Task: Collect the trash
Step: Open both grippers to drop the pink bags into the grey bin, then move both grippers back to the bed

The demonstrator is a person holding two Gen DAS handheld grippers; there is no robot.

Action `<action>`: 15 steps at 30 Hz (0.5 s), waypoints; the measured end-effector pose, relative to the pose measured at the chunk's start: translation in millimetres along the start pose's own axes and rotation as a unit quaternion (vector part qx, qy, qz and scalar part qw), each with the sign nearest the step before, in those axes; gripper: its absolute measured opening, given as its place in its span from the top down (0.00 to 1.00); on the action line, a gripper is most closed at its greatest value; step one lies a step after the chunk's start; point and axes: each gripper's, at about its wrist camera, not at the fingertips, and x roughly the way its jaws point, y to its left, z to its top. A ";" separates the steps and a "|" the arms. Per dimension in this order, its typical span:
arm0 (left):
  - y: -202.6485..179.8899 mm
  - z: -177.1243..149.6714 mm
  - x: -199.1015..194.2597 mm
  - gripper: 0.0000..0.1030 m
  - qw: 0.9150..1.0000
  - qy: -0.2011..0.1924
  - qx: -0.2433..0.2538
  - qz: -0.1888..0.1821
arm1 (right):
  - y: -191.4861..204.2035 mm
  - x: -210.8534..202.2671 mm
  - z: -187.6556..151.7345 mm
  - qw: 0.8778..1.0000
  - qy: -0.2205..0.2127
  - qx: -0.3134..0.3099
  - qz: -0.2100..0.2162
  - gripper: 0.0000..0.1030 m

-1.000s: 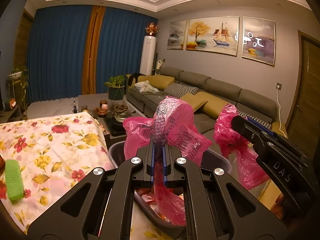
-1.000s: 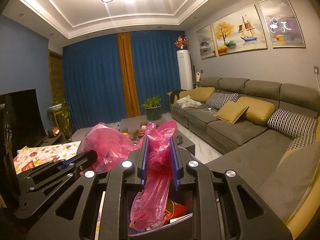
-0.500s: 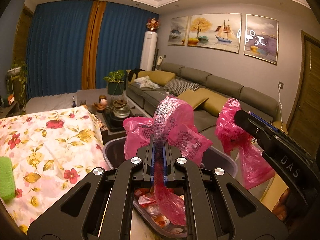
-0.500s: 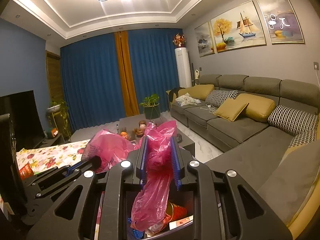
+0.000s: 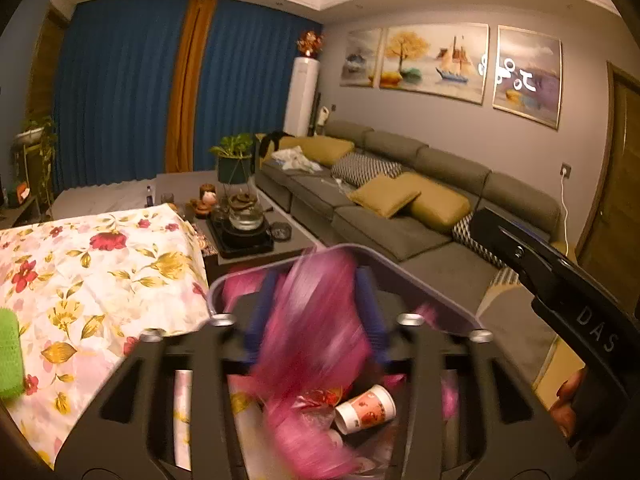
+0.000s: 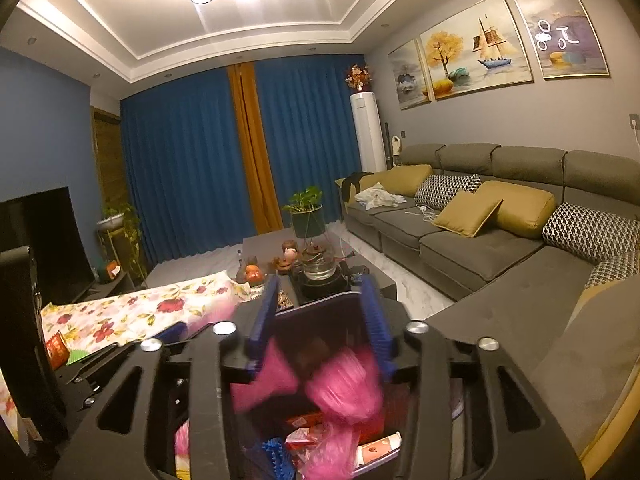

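A pink plastic trash bag (image 5: 316,344) lines a grey bin (image 5: 432,284) below both grippers. It is blurred by motion. My left gripper (image 5: 316,304) is open, its blue pads (image 5: 262,312) apart, with the loose bag top between them. My right gripper (image 6: 318,320) is open too; the bag (image 6: 344,384) has dropped below its pads (image 6: 376,328). Inside the bin lie a paper cup (image 5: 366,404) and red wrappers (image 6: 304,420). The right gripper's body shows at the right of the left wrist view (image 5: 560,300).
A table with a floral cloth (image 5: 92,276) stands left of the bin, with a green object (image 5: 8,360) at its edge. A grey sofa (image 6: 500,240) runs along the right. A low tea table with a glass kettle (image 5: 244,216) and a plant (image 6: 306,208) lies ahead.
Both grippers have opened and let go of the pink bag's handles. The bag top has fallen toward the bin. Both views now sit lower over the bin.
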 end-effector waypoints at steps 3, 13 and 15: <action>6.4 1.1 -5.1 0.40 1.000 -0.010 -0.009 0.009 | -2.5 -2.9 0.5 1.000 0.000 0.005 0.001 0.54; 26.7 -1.3 -39.1 0.19 0.999 -0.018 -0.019 0.044 | 1.5 -28.0 -1.2 1.000 -0.008 0.015 -0.004 0.38; 32.2 -3.5 -48.8 0.19 0.998 -0.017 -0.018 0.055 | 2.4 -30.8 -1.7 1.000 -0.009 0.015 -0.004 0.36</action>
